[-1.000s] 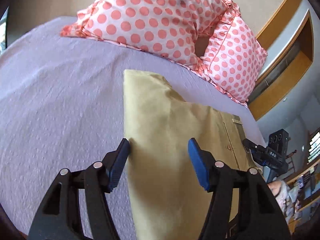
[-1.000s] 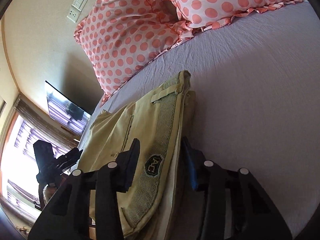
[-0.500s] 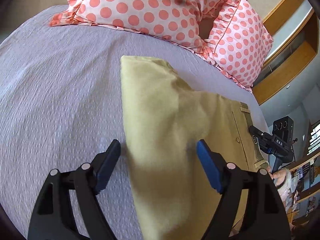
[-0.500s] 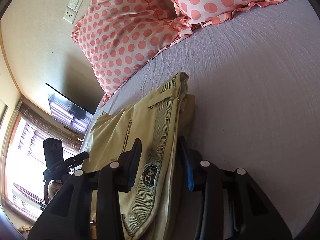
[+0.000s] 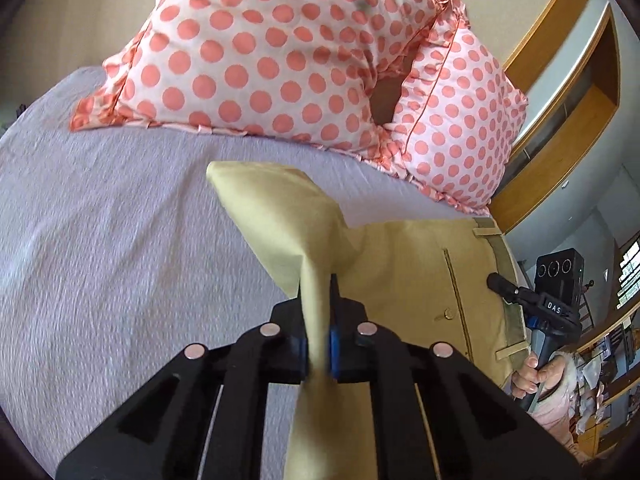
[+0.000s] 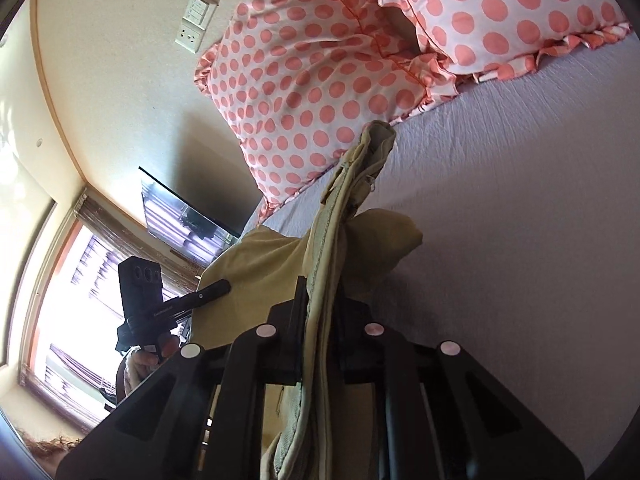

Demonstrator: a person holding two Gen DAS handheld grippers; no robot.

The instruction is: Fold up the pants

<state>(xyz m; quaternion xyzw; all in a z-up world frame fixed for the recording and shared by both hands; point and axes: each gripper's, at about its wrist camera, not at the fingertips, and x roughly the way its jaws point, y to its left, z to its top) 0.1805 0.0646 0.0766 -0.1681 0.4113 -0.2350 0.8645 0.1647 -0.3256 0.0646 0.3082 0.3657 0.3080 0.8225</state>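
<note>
On the left, my left claw [image 5: 319, 312], which stood apart over the cloth half a second ago, is now clamped on a pinched ridge of the yellow pants [image 5: 404, 264], and the fabric rises from the lilac bed [image 5: 100, 240]. On the right, my right claw [image 6: 322, 312] has also closed, on the waistband edge. The pants lie below the dotted pillows [image 5: 280, 52], partly lifted. I think both grips are ready to carry the next fold over.
</note>
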